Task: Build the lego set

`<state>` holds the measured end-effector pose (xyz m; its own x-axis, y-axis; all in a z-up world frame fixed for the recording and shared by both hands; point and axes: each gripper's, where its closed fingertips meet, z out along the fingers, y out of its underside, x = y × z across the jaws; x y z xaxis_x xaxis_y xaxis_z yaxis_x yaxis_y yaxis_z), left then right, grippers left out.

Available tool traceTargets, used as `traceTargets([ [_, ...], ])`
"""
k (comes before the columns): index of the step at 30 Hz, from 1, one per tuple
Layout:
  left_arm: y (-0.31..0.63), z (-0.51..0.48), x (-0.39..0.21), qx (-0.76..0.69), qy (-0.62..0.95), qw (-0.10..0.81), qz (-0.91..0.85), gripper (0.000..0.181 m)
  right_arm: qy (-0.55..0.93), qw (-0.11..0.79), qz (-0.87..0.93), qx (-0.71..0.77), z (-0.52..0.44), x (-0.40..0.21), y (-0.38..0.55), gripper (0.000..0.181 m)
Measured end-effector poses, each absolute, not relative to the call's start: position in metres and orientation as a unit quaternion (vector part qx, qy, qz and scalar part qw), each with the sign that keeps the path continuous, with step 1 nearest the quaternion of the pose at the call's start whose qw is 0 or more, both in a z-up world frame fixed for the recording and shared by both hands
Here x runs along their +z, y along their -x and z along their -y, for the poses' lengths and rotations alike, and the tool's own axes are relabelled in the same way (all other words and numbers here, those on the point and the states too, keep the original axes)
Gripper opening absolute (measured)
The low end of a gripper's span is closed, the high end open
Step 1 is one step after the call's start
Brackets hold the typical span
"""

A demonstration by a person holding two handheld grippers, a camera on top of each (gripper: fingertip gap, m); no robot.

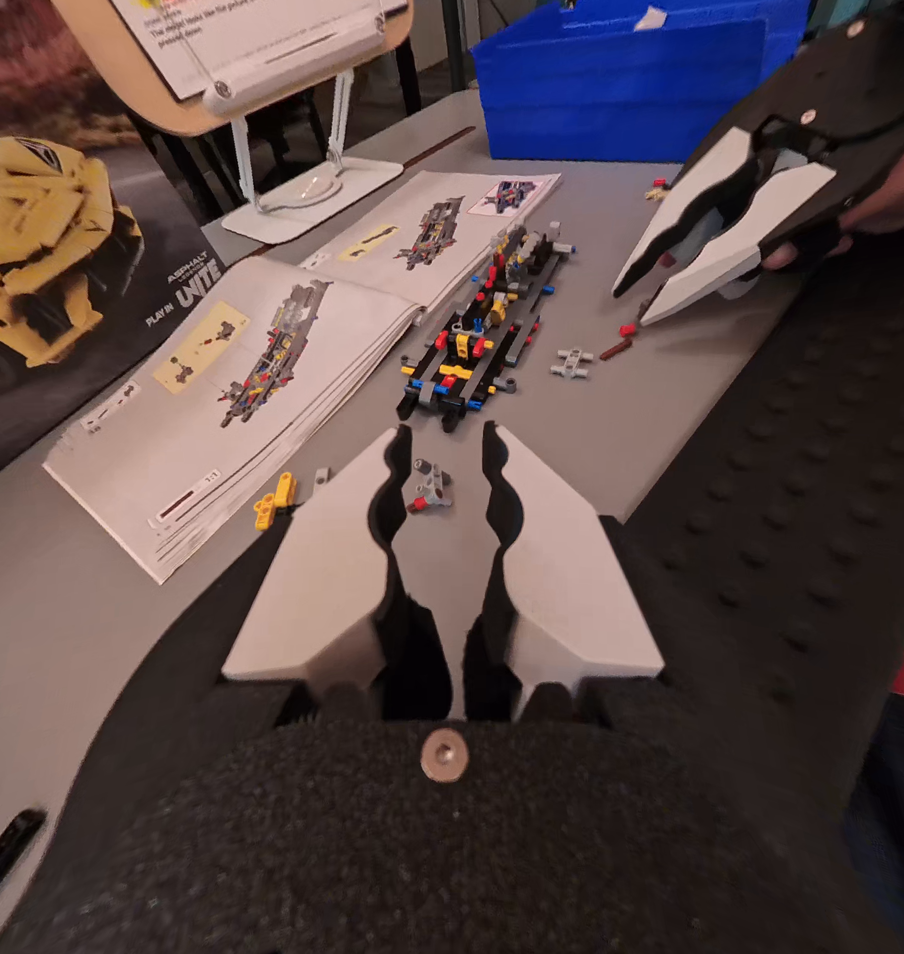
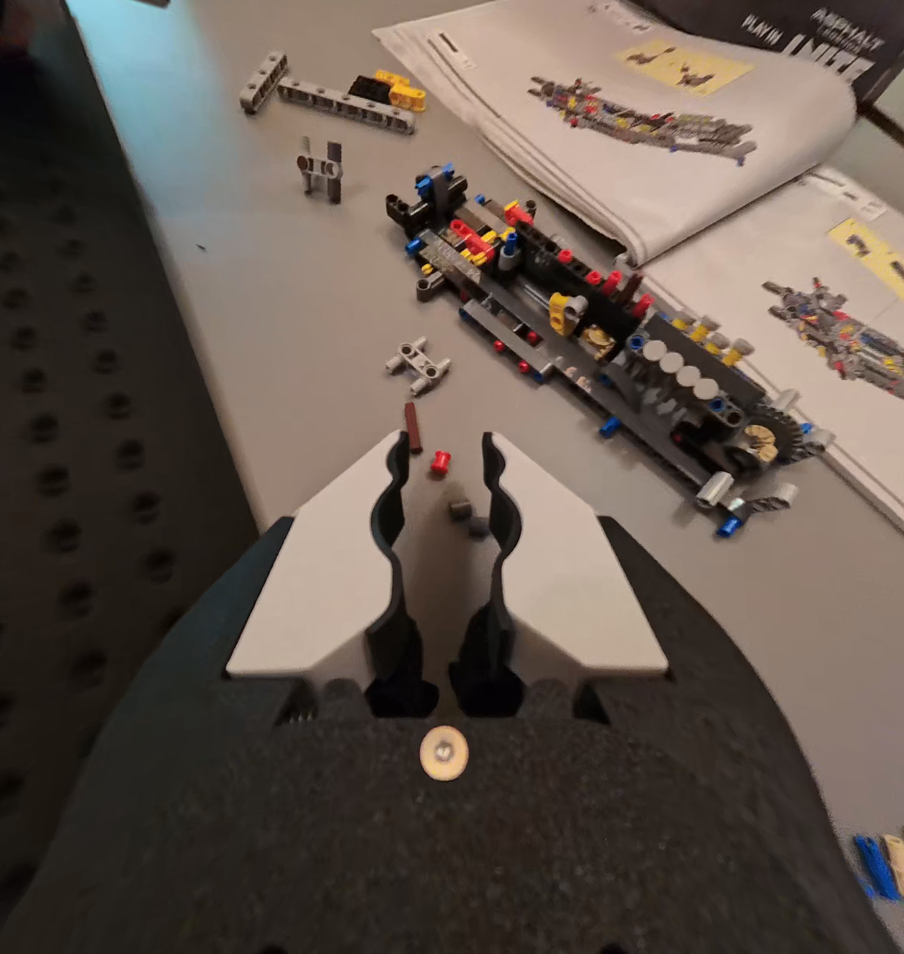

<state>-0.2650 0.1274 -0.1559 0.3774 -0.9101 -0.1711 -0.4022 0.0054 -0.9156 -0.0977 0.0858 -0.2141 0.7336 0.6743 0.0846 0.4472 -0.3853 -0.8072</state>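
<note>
**A hobby workbench in a work room**

I'm at a grey table (image 1: 646, 413) set up for model building: an open instruction booklet (image 1: 264, 392) lies flat, the set's box (image 1: 67, 268) leans behind it, a document stand (image 1: 295, 170) holds a printed sheet, and a blue storage bin (image 1: 620, 88) sits at the back. A black studded mat (image 2: 78, 413) edges the table

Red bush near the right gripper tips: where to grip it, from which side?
Grip the red bush across its narrow waist, coming straight down with the open right gripper. It lies on its side on the grey table, flanges at both ends, brown axle close beside it, so keep the fingers off that.
</note>
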Motion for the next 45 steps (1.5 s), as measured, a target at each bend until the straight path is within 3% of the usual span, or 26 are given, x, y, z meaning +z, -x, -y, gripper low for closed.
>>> traceTargets([
  [10, 0.26, -0.126, -0.171, -0.269, 0.677, 0.458, -0.509, 0.025, 0.846, 0.363, 0.34, 0.193, -0.102, -0.227, 0.137, 0.03],
  [13, 0.259, -0.125, -0.172, -0.278, 0.678, 0.448, -0.511, 0.025, 0.846, 0.363, 0.374, 0.112, -0.106, -0.234, 0.13, 0.021],
  [17, 0.258, -0.123, -0.174, -0.279, 0.678, 0.44, -0.519, 0.025, 0.847, 0.362, 0.369, 0.123, -0.108, -0.235, 0.135, 0.003],
  [20, 0.255, -0.126, -0.175, -0.28, 0.693, 0.43, -0.506, 0.025, 0.845, 0.369, 0.366, 0.124, -0.111, -0.234, 0.134, 0.003],
  [27, 0.191, -0.112, -0.141, -0.548, 0.709, 0.318, -0.31, 0.04, 0.777, 0.548, 0.288, 0.118, -0.124, -0.157, 0.156, 0.002],
  [30, 0.177, -0.116, -0.129, -0.602, 0.684, 0.313, -0.267, 0.028, 0.749, 0.605, 0.249, 0.108, -0.121, -0.137, 0.162, 0.002],
  [35, 0.165, -0.105, -0.125, -0.615, 0.668, 0.301, -0.291, 0.026, 0.734, 0.63, 0.226, 0.115, -0.119, -0.125, 0.161, 0.002],
  [39, 0.162, -0.109, -0.124, -0.613, 0.666, 0.315, -0.283, 0.008, 0.733, 0.631, 0.231, 0.107, -0.118, -0.126, 0.162, 0.002],
  [45, 0.158, -0.11, -0.121, -0.626, 0.66, 0.307, -0.28, 0.007, 0.733, 0.63, 0.235, 0.106, -0.116, -0.128, 0.16, 0.003],
])
